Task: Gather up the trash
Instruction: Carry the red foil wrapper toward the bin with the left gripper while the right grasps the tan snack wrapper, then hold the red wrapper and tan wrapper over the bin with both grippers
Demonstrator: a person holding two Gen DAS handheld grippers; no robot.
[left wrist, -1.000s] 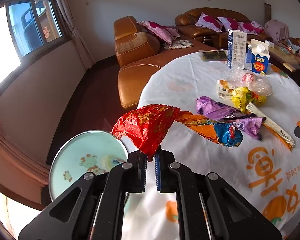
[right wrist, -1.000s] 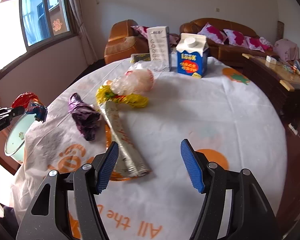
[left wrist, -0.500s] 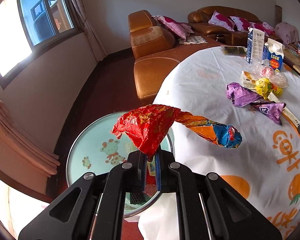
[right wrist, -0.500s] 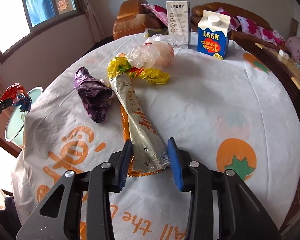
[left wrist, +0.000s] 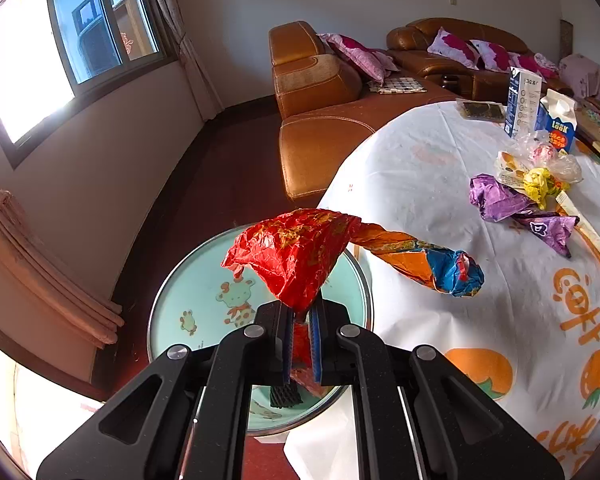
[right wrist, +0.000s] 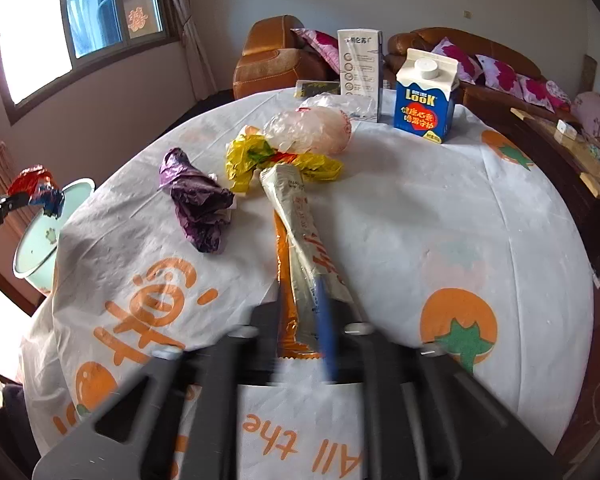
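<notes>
red wrapper [left wrist: 296, 256] now over basin [left wrist: 188, 280]

Sunlit window [left wrist: 60, 60] on the left, pale walls, dark floor [left wrist: 220, 168], brown leather sofas [left wrist: 320, 92] with pink cushions [left wrist: 480, 50]

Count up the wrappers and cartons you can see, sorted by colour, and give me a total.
Red and orange wrapper, in the left gripper: 1
Purple wrapper: 1
Yellow wrapper: 1
Clear plastic bag: 1
Long silver and orange wrapper: 1
Blue carton: 1
Tall white carton: 1
Total: 7
</notes>
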